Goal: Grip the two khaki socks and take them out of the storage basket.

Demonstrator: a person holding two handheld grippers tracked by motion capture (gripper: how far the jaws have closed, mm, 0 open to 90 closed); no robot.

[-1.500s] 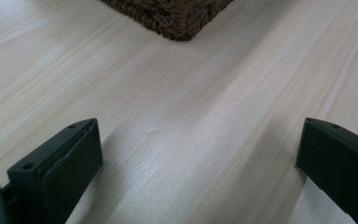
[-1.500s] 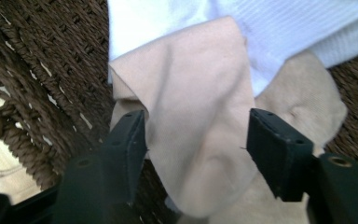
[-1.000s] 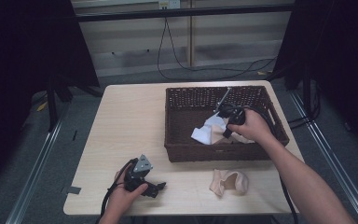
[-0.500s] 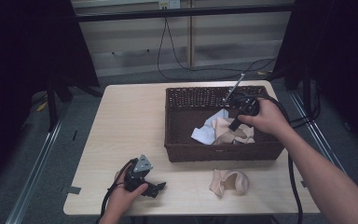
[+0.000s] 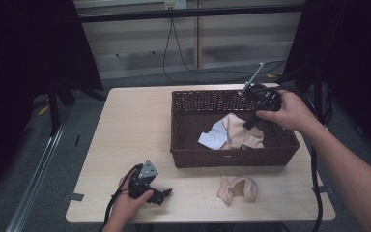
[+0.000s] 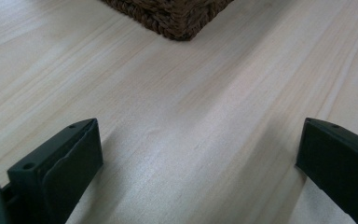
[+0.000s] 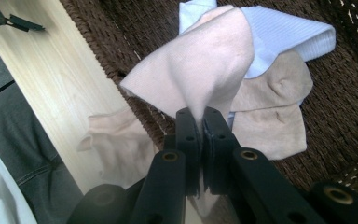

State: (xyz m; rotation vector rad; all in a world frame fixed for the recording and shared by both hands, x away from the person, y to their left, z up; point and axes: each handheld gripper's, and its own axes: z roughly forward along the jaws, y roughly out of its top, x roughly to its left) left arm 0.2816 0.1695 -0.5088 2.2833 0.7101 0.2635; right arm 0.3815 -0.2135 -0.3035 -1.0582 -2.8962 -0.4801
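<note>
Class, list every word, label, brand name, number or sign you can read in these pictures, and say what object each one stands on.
None: no readable text, number or sign shows in these views.
The wicker basket, the beige sock pinched in the right gripper, the white cloth, the loose sock on the table and the left gripper all bear no lettering.

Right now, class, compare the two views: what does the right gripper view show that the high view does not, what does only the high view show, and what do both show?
Right gripper view alone: the right tongs pinched shut on a beige sock, with no gap.

High view alone: the left tongs resting on the table, and the whole basket.

Both: the lifted beige sock, a white sock in the basket, and another beige sock on the table.
</note>
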